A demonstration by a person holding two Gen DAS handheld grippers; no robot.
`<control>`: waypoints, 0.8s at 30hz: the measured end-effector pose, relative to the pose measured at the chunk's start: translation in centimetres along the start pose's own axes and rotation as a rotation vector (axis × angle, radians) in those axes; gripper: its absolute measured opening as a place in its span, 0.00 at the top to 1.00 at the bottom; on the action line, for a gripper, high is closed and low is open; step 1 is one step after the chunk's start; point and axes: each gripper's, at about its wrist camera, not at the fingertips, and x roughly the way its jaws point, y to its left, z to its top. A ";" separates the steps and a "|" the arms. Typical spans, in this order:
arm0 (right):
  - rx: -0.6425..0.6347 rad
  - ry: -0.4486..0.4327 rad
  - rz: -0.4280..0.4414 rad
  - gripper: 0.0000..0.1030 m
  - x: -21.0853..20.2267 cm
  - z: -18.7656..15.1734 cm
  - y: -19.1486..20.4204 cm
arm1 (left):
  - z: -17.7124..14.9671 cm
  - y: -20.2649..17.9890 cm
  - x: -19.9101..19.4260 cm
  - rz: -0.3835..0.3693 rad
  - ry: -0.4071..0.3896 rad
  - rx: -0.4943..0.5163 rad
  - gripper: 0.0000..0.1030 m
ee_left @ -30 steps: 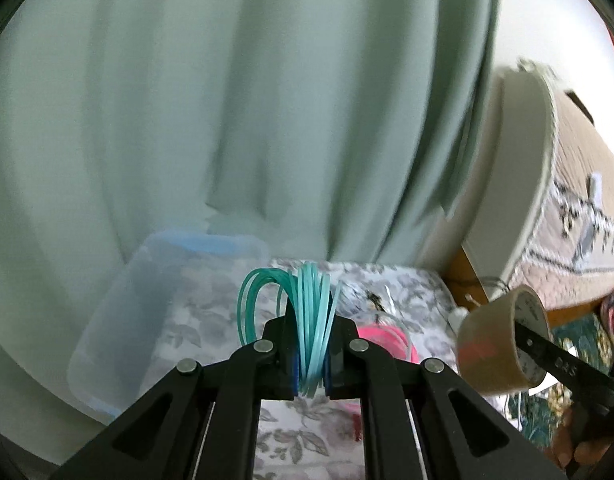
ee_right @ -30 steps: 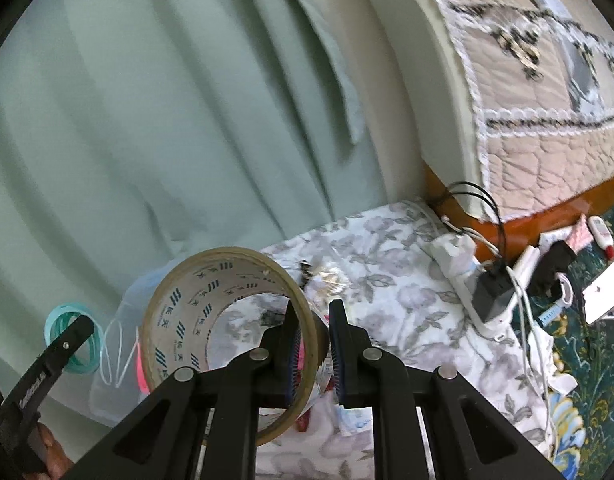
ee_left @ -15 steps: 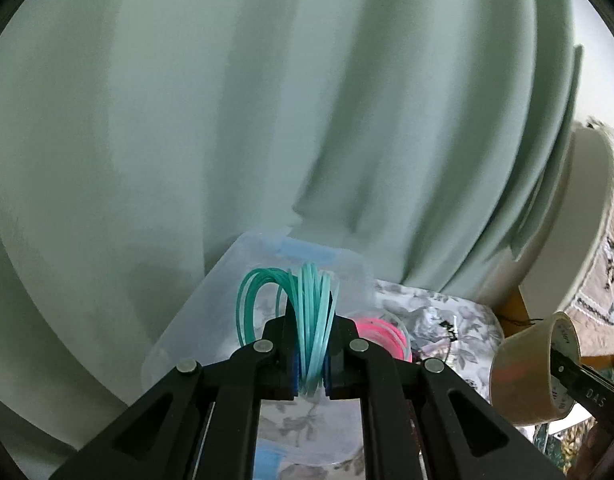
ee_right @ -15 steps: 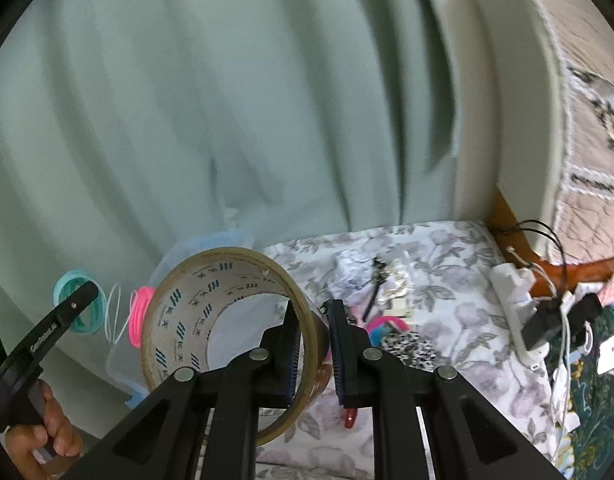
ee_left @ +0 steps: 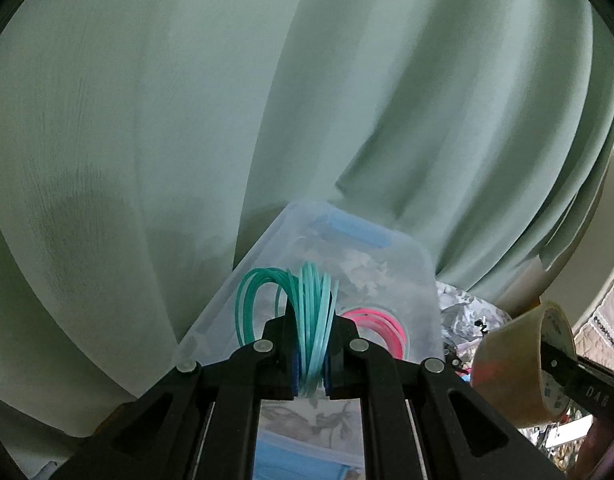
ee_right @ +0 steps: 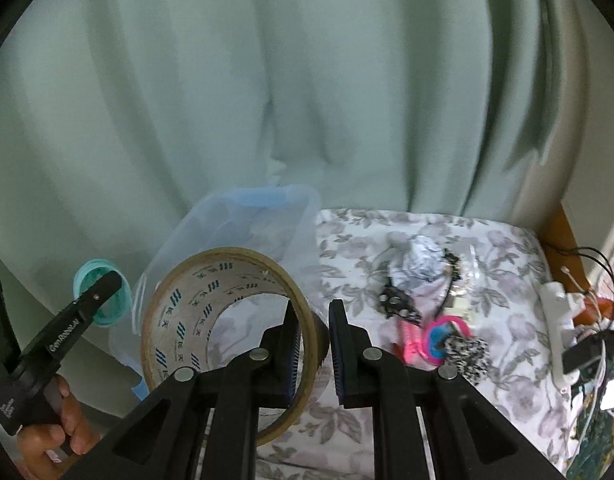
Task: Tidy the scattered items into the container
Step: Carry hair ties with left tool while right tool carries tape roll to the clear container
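My left gripper (ee_left: 311, 354) is shut on a bundle of teal plastic loops (ee_left: 307, 304), held just in front of the clear plastic container (ee_left: 347, 240). A pink loop bundle (ee_left: 381, 322) shows at the container's near right side; I cannot tell whether it lies inside. My right gripper (ee_right: 313, 344) is shut on the wall of a brown tape roll (ee_right: 211, 300), held above the floral cloth beside the container (ee_right: 263, 216). The right wrist view also has the left gripper (ee_right: 97, 294) with the teal loops (ee_right: 119, 300) at lower left.
On the floral cloth (ee_right: 487, 248) lie a crumpled silver wad (ee_right: 421, 260), a black clip (ee_right: 399, 306), a pink-and-blue item (ee_right: 447, 332) and a spotted scrunchie (ee_right: 469, 356). A white power strip (ee_right: 559, 320) sits at the right edge. A green curtain (ee_left: 267, 100) hangs close behind.
Both views have swung left towards the container, which now sits nearer and more central. Each gripper still holds the same thing.
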 end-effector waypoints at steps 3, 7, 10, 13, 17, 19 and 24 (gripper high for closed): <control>-0.012 0.014 0.012 0.85 1.2 0.3 1.0 | -0.4 0.5 1.1 -0.001 0.020 -0.011 0.92; -0.028 0.033 0.027 0.85 2.7 0.8 2.3 | -0.5 1.3 2.1 0.003 0.051 -0.027 0.92; -0.040 0.047 0.039 0.85 3.9 1.1 3.3 | -0.7 1.7 2.9 0.009 0.072 -0.035 0.92; -0.051 0.061 0.051 0.85 5.1 1.4 4.3 | -1.0 1.8 3.6 0.012 0.091 -0.040 0.92; -0.082 0.075 0.069 0.84 6.4 1.7 5.5 | -1.1 1.5 4.5 0.010 0.113 -0.036 0.91; -0.106 0.084 0.073 0.82 6.8 1.6 6.0 | -1.2 1.5 4.9 0.008 0.124 -0.034 0.91; -0.115 0.115 0.064 0.81 8.3 1.6 6.2 | -1.4 1.7 5.1 0.004 0.137 -0.037 0.91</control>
